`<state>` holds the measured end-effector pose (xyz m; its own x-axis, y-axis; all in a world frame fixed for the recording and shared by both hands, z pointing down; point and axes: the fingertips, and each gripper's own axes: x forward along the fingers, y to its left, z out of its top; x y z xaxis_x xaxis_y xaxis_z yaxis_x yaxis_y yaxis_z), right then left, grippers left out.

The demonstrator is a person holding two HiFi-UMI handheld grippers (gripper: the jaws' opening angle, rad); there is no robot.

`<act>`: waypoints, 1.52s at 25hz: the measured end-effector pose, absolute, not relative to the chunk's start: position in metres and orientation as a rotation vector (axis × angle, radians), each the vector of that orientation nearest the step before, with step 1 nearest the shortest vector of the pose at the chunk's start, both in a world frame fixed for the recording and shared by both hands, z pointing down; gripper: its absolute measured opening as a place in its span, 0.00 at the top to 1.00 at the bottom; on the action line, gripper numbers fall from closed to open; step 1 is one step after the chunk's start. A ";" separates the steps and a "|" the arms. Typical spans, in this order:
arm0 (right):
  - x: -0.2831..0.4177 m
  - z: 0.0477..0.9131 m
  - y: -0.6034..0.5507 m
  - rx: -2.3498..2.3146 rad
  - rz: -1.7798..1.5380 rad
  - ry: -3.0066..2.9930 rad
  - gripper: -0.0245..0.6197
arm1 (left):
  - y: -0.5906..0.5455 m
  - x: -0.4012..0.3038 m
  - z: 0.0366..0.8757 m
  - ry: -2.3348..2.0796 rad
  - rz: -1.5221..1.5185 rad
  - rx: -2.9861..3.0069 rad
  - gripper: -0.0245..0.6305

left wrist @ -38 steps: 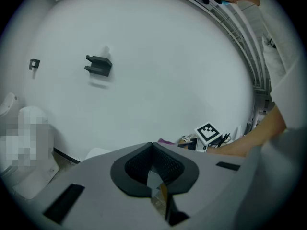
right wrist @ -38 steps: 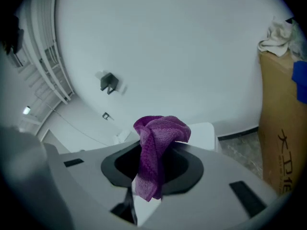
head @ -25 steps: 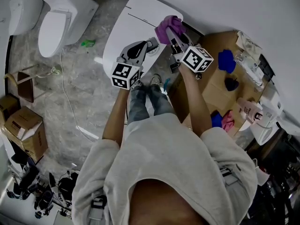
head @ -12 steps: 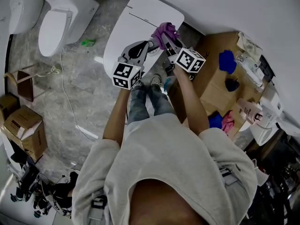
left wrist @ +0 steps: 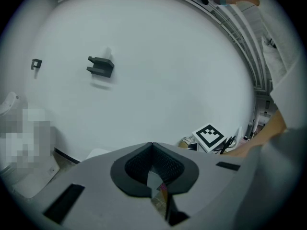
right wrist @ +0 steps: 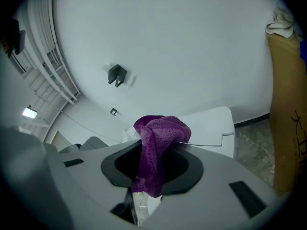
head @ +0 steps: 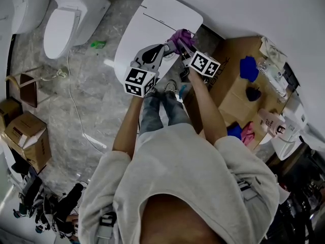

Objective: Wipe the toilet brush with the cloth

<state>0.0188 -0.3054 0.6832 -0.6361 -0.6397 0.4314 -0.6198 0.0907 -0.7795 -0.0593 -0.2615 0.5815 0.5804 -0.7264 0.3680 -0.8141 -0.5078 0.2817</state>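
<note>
Right gripper (right wrist: 159, 146) is clamped on the purple cloth (right wrist: 162, 127), which stands bunched above its jaws, held over the white toilet lid (head: 152, 20) and just beside the left gripper (left wrist: 152, 145), whose jaws are drawn together to a thin slit, tips meeting.

Storerm w/ toilets (head: 66, 27), cartons (head: 30, 139)

Purple cloth (head: 179, 36), upper centre. White toilet (head: 152, 24). Grey veined floor (head: 86, 100). Brown cardboard box (head: 30, 136) at left. Black-and-white square patterns on cube (head: 139, 81).
</note>
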 end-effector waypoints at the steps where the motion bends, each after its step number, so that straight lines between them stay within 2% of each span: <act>1: 0.018 0.689 -0.305 -1.340 -1.642 2.310 0.78 | -0.262 -0.059 0.582 -1.238 0.280 2.389 0.93; 16: 0.009 0.758 -0.282 -1.383 -1.843 2.359 0.78 | -0.268 -0.064 0.581 -1.254 0.274 2.376 0.93; 26: 0.053 0.801 -0.248 -1.494 -1.973 2.478 0.78 | -0.267 -0.061 0.581 -1.235 0.284 2.380 0.93; 30: 0.070 0.794 -0.242 -1.550 -1.918 2.500 0.78 | -0.266 -0.057 0.582 -1.217 0.296 2.379 0.93; 38: 0.078 0.743 -0.248 -1.560 -1.592 2.723 0.78 | -0.266 -0.058 0.583 -1.212 0.311 2.365 0.93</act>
